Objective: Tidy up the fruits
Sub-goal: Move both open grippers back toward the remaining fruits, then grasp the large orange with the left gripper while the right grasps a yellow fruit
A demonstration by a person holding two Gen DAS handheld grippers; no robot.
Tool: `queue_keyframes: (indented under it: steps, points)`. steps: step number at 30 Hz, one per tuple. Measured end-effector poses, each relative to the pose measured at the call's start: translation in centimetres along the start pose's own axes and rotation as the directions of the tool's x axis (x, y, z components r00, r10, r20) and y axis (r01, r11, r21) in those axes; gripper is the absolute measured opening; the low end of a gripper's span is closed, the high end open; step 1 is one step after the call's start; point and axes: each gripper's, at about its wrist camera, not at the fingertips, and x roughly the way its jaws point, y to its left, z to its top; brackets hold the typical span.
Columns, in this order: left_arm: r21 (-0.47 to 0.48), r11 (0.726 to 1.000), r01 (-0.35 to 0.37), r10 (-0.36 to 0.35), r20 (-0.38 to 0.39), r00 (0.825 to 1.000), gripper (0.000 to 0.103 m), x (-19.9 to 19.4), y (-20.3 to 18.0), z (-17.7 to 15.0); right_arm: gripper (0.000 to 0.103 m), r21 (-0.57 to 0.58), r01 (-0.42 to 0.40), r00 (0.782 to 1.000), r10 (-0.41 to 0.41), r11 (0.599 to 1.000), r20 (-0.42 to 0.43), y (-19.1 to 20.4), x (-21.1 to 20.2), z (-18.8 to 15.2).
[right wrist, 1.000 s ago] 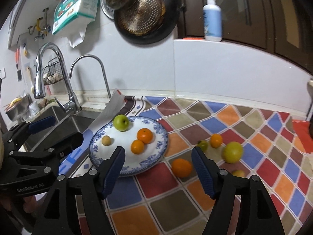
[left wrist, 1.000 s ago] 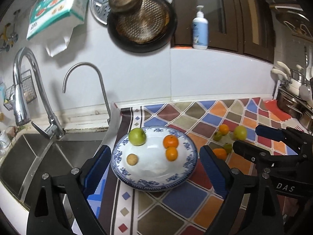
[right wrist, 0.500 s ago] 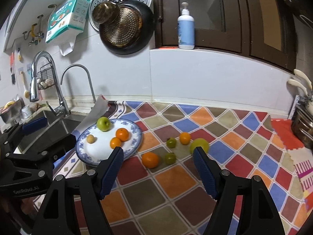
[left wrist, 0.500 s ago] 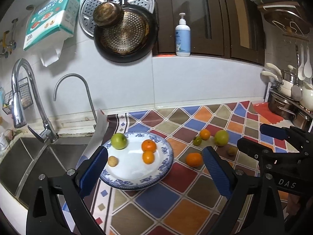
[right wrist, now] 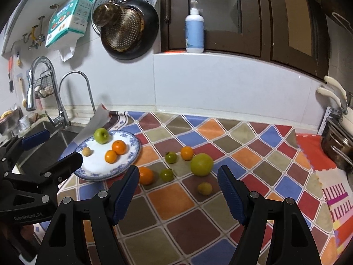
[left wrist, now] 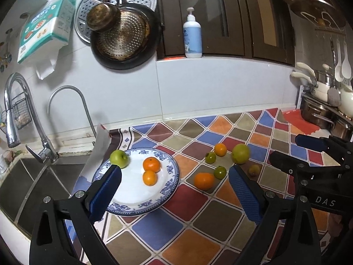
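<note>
Plate [right wrist: 132, 158] at counter's sink-side edge: four fruits on. Six loose fruits [right wrist: 201, 164] mid-counter remain. Left gripper [left wrist: 174, 190] jaws just opened wide, empty; right gripper [right wrist: 177, 195] moderately open, empty.

You've got a white tiled wall [left wrist: 198, 92] ahead. Left of it, two curved taps [left wrist: 66, 101] over the steel sink [left wrist: 28, 183]. Above, a dark pan [left wrist: 125, 42] hangs beside brown cabinet doors [left wrist: 242, 15]. Below the wall, the desk's [left wrist: 198, 220] chequered cloth, evenly lit.
</note>
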Motion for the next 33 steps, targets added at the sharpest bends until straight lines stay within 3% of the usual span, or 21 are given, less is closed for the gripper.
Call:
queue_keyframes:
  steps: [13, 23, 33]
  points:
    - [0.058, 0.998, 0.038, -0.031, -0.114, 0.993, 0.099, 5.1, -1.7, -1.0, 0.074, 0.023, 0.016, 0.995, -0.014, 1.000, -0.103, -2.6, 4.5, -1.7]
    - [0.093, 0.991, 0.093, -0.071, -0.218, 0.973, 0.099, 10.0, -2.9, -2.4, 0.073, 0.041, 0.033, 0.982, -0.024, 0.999, -0.188, -4.1, 8.3, -3.0]
    - [0.081, 0.986, 0.143, -0.115, -0.282, 0.952, 0.095, 13.7, -3.5, -3.0, 0.064, 0.075, 0.029, 0.965, -0.008, 0.997, -0.262, -5.1, 11.4, -4.0]
